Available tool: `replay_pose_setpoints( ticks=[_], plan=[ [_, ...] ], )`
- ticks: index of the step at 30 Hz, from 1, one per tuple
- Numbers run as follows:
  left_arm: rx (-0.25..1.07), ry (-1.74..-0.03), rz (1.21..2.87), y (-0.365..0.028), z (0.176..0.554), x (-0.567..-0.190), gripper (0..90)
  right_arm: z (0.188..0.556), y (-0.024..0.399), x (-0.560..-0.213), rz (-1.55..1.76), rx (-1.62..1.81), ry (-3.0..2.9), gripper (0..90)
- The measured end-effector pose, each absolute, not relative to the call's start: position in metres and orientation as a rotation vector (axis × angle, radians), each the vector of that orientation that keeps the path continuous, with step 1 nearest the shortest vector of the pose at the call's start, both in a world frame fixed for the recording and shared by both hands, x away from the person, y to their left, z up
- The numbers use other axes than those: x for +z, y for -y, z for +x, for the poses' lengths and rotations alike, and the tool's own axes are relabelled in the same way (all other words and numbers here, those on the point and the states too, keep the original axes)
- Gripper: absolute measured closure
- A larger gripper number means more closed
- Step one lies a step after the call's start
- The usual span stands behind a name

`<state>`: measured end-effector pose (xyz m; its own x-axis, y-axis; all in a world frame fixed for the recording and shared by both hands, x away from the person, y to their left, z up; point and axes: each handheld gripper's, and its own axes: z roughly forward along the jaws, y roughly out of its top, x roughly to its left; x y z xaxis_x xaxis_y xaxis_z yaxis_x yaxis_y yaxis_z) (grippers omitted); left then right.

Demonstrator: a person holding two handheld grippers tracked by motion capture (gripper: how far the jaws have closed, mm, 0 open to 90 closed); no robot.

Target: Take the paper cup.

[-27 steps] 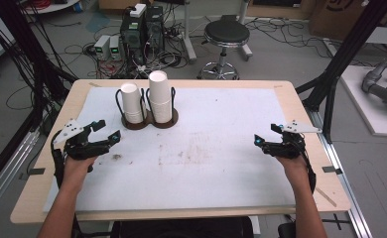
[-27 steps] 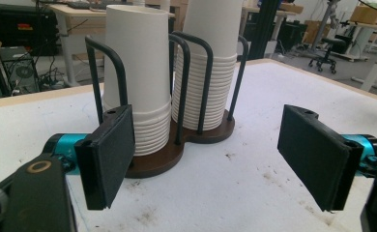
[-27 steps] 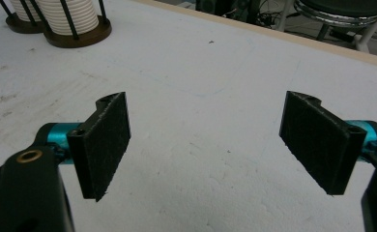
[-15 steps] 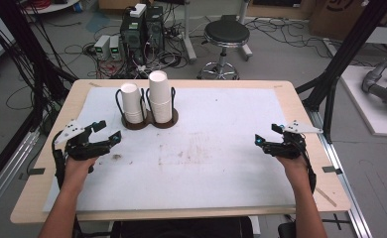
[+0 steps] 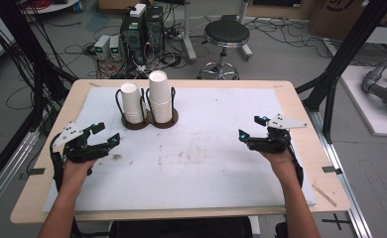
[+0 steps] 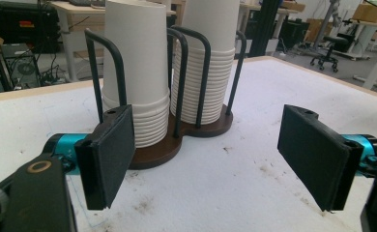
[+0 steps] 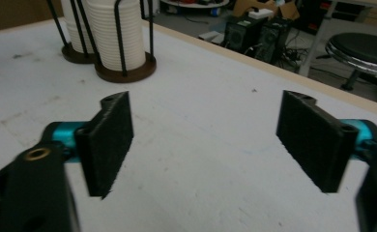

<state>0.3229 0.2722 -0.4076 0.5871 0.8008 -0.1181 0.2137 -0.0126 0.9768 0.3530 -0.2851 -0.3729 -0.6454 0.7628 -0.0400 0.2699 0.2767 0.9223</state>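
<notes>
Two stacks of white paper cups stand upside down in a dark wire holder with a brown base at the back left of the table. The left stack is shorter than the right stack. My left gripper hovers open over the white mat, just left and in front of the holder, pointing toward it. In the left gripper view the cup stacks stand close ahead between the open jaws. My right gripper is open at the right side of the mat, with nothing between its jaws; the holder lies far ahead.
A white stained mat covers most of the wooden table. Beyond the far edge are a black stool, computer boxes and floor cables. Black frame posts stand at the table's sides.
</notes>
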Motion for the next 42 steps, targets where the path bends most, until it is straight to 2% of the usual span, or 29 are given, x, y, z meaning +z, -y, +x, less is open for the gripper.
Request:
replay_pose_setpoints(
  ticks=[1, 2, 3, 4, 5, 6, 8, 10, 15, 30, 42],
  plan=[
    [0.578, -0.885, 1.552, -0.272, 0.323, -0.408, 21.2, 0.354, 0.283, -0.371, 0.915, 1.377, -2.066, 28.3],
    [0.579, -0.886, 1.554, -0.272, 0.323, -0.408, 21.2, 0.354, 0.283, -0.371, 0.915, 1.377, -2.066, 28.3],
    [0.577, -0.887, 1.552, -0.272, 0.324, -0.408, 21.2, 0.355, 0.279, -0.368, 0.891, 1.433, -2.061, 36.3],
    [0.576, -0.889, 1.552, -0.272, 0.324, -0.408, 21.2, 0.355, 0.279, -0.368, 0.891, 1.433, -2.061, 36.3],
    [0.575, -0.890, 1.553, -0.272, 0.325, -0.408, 21.2, 0.355, 0.277, -0.367, 0.883, 1.441, -2.059, 39.9],
    [0.577, -0.889, 1.554, -0.272, 0.325, -0.409, 21.2, 0.356, 0.273, -0.366, 0.849, 1.441, -2.075, 50.6],
    [0.576, -0.890, 1.553, -0.273, 0.326, -0.409, 21.2, 0.357, 0.271, -0.366, 0.839, 1.437, -2.080, 53.8],
    [0.572, -0.892, 1.550, -0.273, 0.326, -0.409, 21.2, 0.359, 0.265, -0.368, 0.839, 1.442, -2.089, 64.7],
    [0.568, -0.892, 1.548, -0.273, 0.327, -0.409, 21.2, 0.364, 0.254, -0.369, 0.834, 1.427, -2.091, 74.8],
    [0.568, -0.893, 1.543, -0.274, 0.327, -0.409, 21.3, 0.379, 0.204, -0.361, 0.768, 1.394, -2.055, 90.0],
    [0.567, -0.898, 1.543, -0.276, 0.327, -0.409, 21.3, 0.400, 0.163, -0.356, 0.717, 1.439, -2.139, 90.0]
  ],
)
